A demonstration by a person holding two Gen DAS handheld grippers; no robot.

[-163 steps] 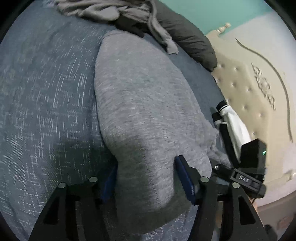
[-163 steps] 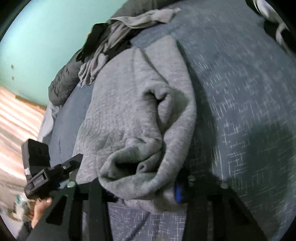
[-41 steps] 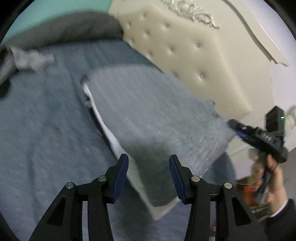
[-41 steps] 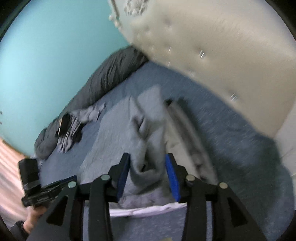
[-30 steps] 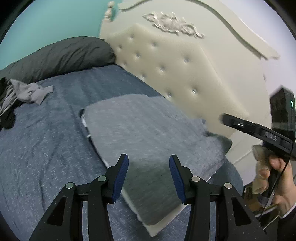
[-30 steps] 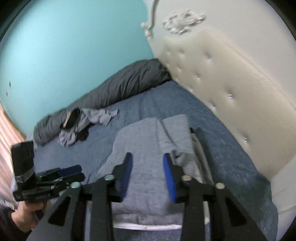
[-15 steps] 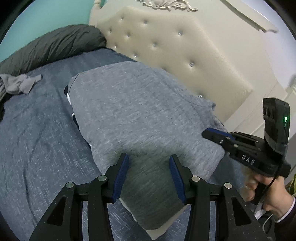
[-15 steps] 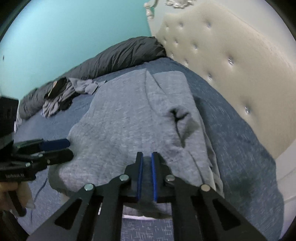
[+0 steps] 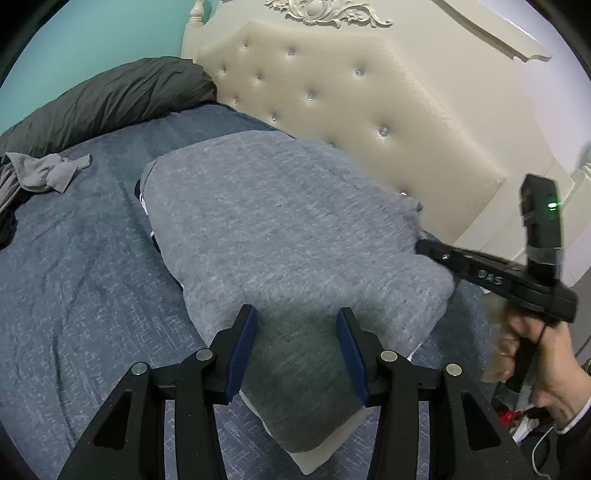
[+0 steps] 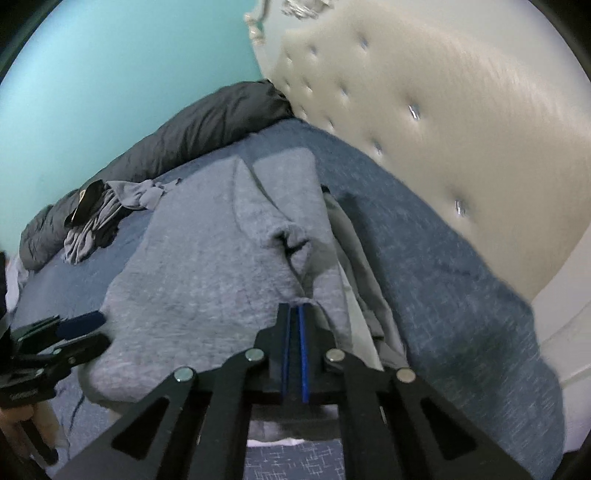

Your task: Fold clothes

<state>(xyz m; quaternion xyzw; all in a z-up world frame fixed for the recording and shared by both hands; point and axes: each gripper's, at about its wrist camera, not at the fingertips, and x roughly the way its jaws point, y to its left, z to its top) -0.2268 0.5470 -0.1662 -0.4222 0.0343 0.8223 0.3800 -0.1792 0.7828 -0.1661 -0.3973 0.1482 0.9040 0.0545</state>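
Sweater [image 9: 277, 221], grey and soft, lying folded on top of the blue bed cover [image 9: 74, 277], close to the cream headboard [image 9: 351, 92]. Under it, peeking out at the near edge, something white [image 9: 314, 461], flat and folded too. Left claw [image 9: 295, 314] half wide, low over the near end of the sweater, blue pads [image 9: 240, 343] on each side and not pressing on it. Right claw [image 10: 293, 308] shut tight, pads together, tips right at a crease in the sweater edge; hard to tell if any cloth pinched. Seen from the left, held up by a hand [image 9: 543, 354] at the far corner of the sweater. Far back, a long dark grey pillow [image 9: 103, 96] by the green-blue wall [image 9: 92, 29]. Beside that, a small messy heap of grey and black clothes [image 9: 40, 173], well apart from the sweater.
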